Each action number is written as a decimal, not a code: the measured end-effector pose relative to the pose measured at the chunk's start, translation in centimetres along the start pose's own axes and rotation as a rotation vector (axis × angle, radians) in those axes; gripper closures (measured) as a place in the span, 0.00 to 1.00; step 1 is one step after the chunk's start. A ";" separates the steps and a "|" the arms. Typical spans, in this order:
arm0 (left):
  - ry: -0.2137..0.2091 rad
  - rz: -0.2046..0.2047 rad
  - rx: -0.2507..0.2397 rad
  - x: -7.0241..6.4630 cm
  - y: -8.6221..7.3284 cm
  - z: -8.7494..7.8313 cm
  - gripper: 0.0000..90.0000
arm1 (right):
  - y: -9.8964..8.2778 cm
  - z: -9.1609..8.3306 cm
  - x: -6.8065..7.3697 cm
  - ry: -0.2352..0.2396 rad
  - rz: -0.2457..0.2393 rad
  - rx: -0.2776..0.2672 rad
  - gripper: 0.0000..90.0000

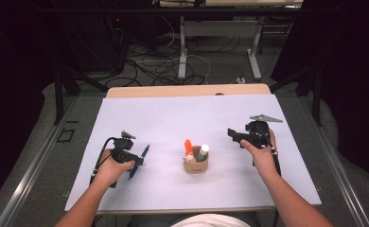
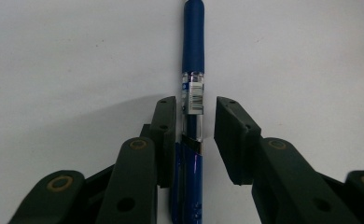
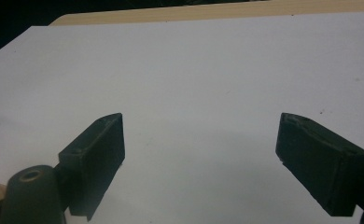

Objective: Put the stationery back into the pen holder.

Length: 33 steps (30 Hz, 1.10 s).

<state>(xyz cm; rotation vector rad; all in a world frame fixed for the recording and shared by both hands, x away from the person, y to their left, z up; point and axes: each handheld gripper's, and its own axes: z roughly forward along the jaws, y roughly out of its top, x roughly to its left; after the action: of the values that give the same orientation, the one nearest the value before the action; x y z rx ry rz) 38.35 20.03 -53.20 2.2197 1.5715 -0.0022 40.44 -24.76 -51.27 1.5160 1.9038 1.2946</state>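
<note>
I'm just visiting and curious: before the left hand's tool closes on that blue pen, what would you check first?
1. Pen lies between the left gripper's jaws: ok.
2. Jaws open enough to clear the pen: ok.
3. Pen runs straight along the gap, not skewed: ok.
4. Both jaws touching the pen: not ok; there is a gap on one side.
5. Cup on the table stands apart from the pen: ok.
6. Right gripper open, holding nothing: ok.
</note>
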 end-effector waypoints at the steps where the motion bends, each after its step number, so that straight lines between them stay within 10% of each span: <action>1: 0.003 -0.002 0.003 0.0 0.0 0.0 0.78 | 0.0 0.0 0.0 0.000 -0.001 0.000 0.17; 13: 0.056 0.013 0.032 -0.7 0.4 0.2 0.88 | 0.0 0.1 0.0 0.004 0.006 0.005 0.17; 33: 0.006 0.002 0.020 -0.5 0.6 -0.2 0.89 | -0.1 0.1 0.1 0.008 -0.001 0.010 0.17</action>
<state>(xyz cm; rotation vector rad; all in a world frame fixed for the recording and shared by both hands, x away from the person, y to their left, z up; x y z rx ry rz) 38.66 19.52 -52.72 2.2387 1.5788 -0.0114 40.44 -24.66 -51.40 1.5162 1.9187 1.2950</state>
